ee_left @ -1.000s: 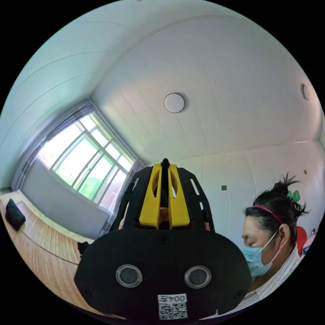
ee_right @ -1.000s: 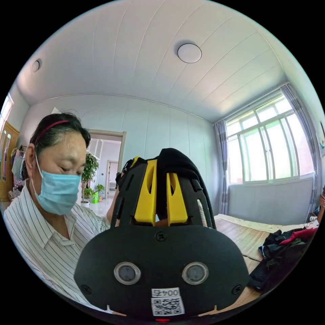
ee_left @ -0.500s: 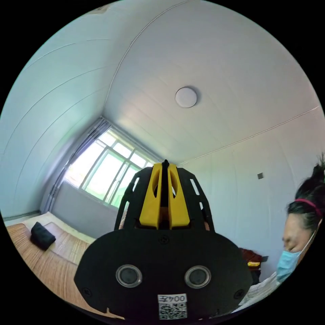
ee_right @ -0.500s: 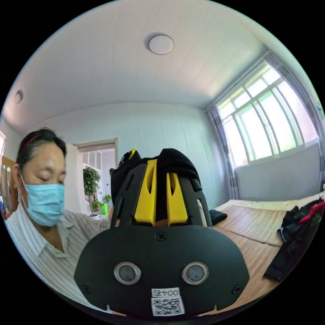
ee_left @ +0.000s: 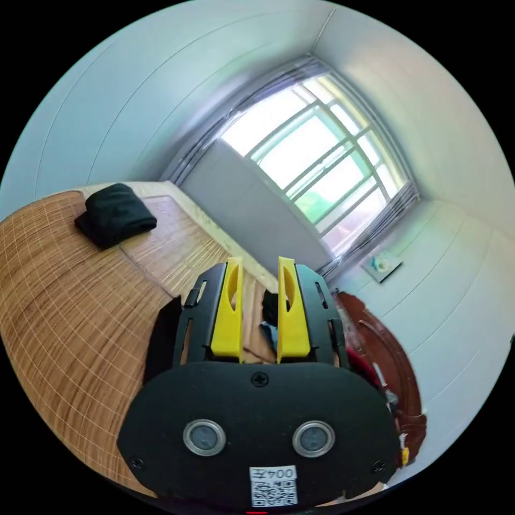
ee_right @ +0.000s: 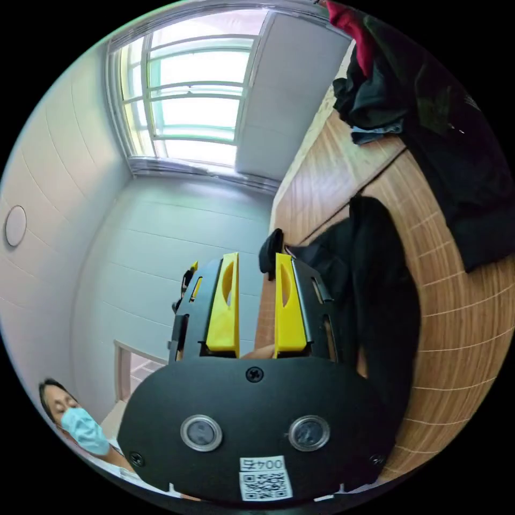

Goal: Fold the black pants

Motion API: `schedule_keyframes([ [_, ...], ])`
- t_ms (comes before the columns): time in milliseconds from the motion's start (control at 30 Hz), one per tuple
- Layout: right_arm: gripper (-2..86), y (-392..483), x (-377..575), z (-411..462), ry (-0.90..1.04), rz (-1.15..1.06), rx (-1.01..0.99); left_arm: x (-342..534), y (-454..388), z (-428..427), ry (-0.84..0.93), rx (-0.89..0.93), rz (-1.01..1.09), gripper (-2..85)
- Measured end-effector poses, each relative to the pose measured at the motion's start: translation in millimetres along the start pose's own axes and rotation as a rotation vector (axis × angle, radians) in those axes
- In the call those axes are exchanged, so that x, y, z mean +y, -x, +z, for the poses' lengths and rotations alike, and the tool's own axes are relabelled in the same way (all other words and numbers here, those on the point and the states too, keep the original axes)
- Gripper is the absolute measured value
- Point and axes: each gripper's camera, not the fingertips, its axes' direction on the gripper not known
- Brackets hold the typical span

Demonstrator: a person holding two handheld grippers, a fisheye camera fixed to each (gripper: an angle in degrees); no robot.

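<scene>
The black pants [ee_right: 375,300] lie in a long loose strip on the bamboo mat [ee_right: 461,322], just right of my right gripper [ee_right: 256,257]. Its yellow jaws stand apart with nothing between them. In the left gripper view, a strip of black cloth [ee_left: 163,338] shows beside the gripper's body on the mat [ee_left: 70,300]. My left gripper [ee_left: 259,263] is open too, with nothing held. Part of another gripper [ee_right: 188,279] peeks out behind the right one's left jaw.
A folded black garment [ee_left: 115,214] rests far off on the mat near the window wall. A pile of dark and red clothes [ee_right: 429,107] lies past the pants. A dark wooden headboard [ee_left: 391,365] stands at the right. A person [ee_right: 75,424] is low on the left.
Both grippers were shut on black cloth and pointing at the ceiling. They have swung down toward the bed and opened, and the pants now lie on the mat.
</scene>
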Motion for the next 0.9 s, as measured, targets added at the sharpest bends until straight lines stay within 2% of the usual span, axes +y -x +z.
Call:
schedule_keyframes([
  [133,11.2,-18.1,56.4,21.9,0.099,-0.151,0.166,34.1,47.6,44.8,0.133,-0.084,0.178,8.9],
  [233,12.1,-2.0,127.7,37.8,0.172,-0.325,0.366,73.7,84.2,38.9,0.225,-0.064,0.273,9.0],
  [300,11.2,14.9,178.1,38.3,0.133,-0.428,0.5,102.6,106.3,20.4,0.251,-0.032,0.294,9.0],
  [400,3.2,40.4,255.3,37.6,0.06,-0.547,0.799,148.7,132.1,-14.4,0.323,-0.076,0.374,8.5],
  [467,0.5,45.2,293.0,49.4,0.146,-0.526,1.051,179.3,145.9,-37.8,0.416,-0.188,0.435,7.9],
  [600,1.0,63.6,331.1,76.7,0.308,-0.508,1.015,216.3,157.6,-64.0,0.506,-0.202,0.455,7.4],
  [667,4.0,77.6,355.8,111.8,0.389,-0.544,1.021,241.5,158.8,-72.9,0.533,-0.219,0.51,7.2],
  [800,4.9,83.6,389.7,165.8,0.413,-0.584,1.081,271.9,168.9,-64.0,0.594,-0.246,0.586,7.2],
  [900,2.7,67.2,414.3,215.3,0.559,-0.59,1.122,285.3,185.4,-43.0,0.68,-0.32,0.671,6.3],
])
